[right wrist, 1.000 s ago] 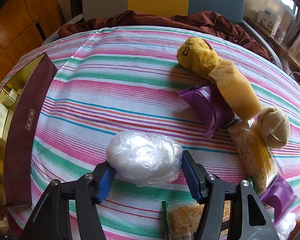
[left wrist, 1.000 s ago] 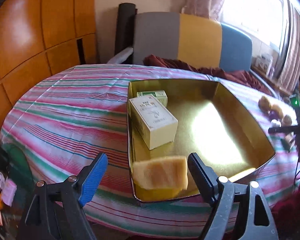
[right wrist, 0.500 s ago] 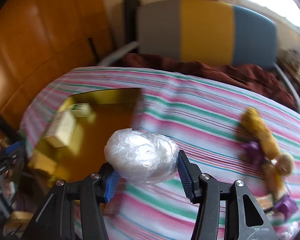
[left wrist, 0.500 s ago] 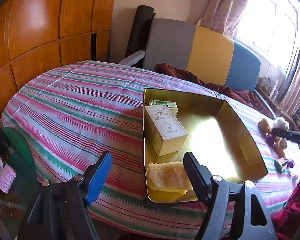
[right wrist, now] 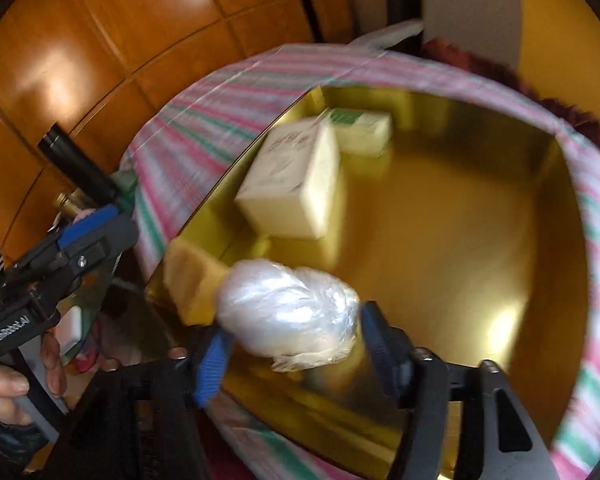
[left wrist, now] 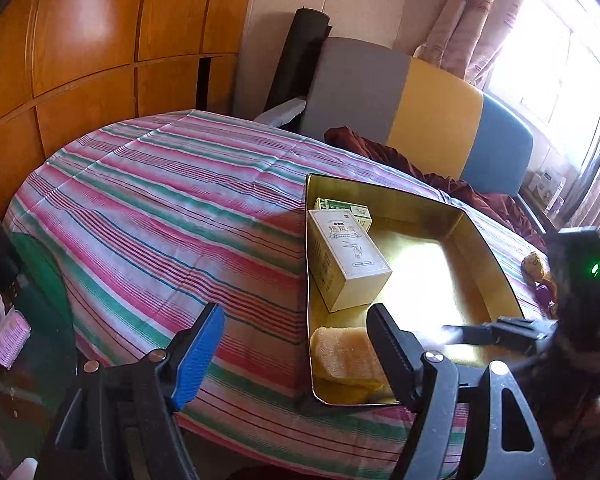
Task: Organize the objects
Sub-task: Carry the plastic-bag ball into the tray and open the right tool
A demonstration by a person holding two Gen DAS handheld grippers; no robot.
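The shiny gold rectangular tin tray [right wrist: 452, 240] on the striped tablecloth [left wrist: 160, 208] is being filled. Above its near edge, the right gripper [right wrist: 292, 352] is opening around the clear-plastic-wrapped white bundle [right wrist: 288, 312]; next, let it drop. The left gripper [left wrist: 296, 352] hangs open, empty.

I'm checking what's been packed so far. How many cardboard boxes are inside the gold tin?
2. A large cream box stands along the gold tin's left wall; a smaller green-and-white box lies behind it in the far left corner. None seems hidden.
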